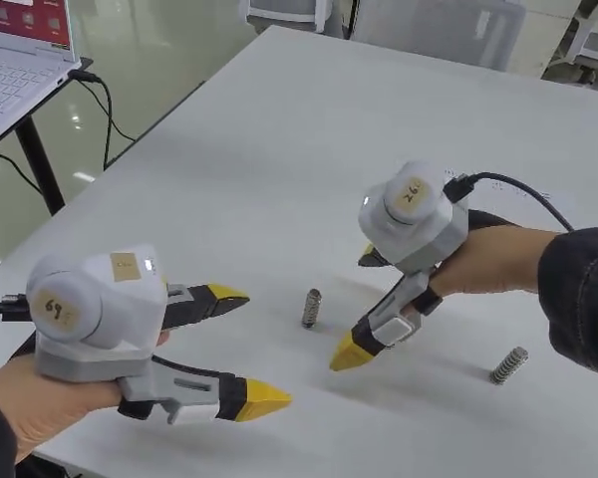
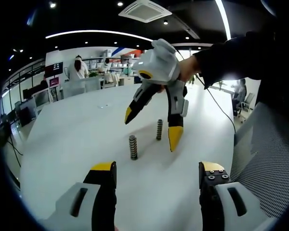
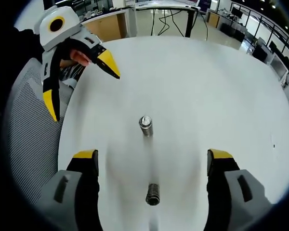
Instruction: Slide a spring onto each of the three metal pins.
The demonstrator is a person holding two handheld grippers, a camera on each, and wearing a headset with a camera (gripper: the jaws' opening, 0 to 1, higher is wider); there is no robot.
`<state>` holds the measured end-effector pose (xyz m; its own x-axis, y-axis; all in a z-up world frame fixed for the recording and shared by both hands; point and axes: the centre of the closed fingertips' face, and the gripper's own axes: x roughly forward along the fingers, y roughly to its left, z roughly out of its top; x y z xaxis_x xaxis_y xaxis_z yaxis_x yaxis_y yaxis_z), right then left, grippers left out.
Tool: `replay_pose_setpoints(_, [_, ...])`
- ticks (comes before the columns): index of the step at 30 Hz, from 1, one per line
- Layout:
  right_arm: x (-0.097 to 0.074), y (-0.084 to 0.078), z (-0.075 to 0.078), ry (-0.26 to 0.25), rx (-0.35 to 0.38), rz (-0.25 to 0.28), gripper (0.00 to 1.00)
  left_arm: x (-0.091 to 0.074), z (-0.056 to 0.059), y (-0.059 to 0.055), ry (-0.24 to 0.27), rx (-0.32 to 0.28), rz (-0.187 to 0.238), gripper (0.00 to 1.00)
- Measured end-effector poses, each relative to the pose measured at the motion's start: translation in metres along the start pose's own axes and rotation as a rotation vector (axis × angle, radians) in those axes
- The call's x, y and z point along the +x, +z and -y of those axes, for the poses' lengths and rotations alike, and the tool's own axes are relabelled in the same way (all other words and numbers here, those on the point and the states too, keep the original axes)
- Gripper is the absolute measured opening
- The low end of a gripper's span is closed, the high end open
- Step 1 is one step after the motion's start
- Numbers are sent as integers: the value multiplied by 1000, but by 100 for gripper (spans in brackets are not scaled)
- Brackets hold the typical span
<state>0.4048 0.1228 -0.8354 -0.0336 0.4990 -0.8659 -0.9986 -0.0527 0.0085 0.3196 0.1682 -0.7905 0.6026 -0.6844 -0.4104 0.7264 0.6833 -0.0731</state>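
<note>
Both wide open and empty: left claw (image 1: 249, 347) hangs back low over the table (image 1: 279, 149) while right claw (image 1: 359, 307) hovers just beside the standing spring (image 1: 311, 308), probably lining up a grab, with a second spring (image 1: 509, 365) further right.

The left gripper (image 1: 264, 349) and right gripper (image 1: 355, 307) share white-grey bodies, black jaws tipped yellow, and a round tan sticker (image 1: 58, 312) with handwritten marks. A black cable (image 1: 515, 181) leaves the right one at upper right; a dark sleeve (image 1: 583, 289) covers that arm
</note>
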Motion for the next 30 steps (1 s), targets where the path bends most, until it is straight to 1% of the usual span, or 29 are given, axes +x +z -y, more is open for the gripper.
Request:
replay_pose_setpoints(9, [-15, -20, 9, -40, 57, 14, 96, 0, 2, 0, -6, 7, -4, 68])
replay_pose_setpoints(16, [-26, -37, 14, -67, 104, 25, 96, 1, 1, 4, -8, 14, -5, 68])
replay_pose_setpoints(20, [-33, -45, 15, -87, 137, 43, 96, 2, 2, 5, -12, 19, -7, 68])
replay_pose_setpoints(26, [-43, -60, 16, -111, 186, 57, 96, 3, 4, 6, -18, 24, -9, 68])
replay_pose_setpoints(28, [-47, -64, 17, -126, 196, 65, 96, 4, 5, 7, -20, 26, -9, 68])
replay_pose_setpoints(30, [-52, -67, 17, -138, 220, 83, 96, 4, 5, 8, -22, 28, -9, 68])
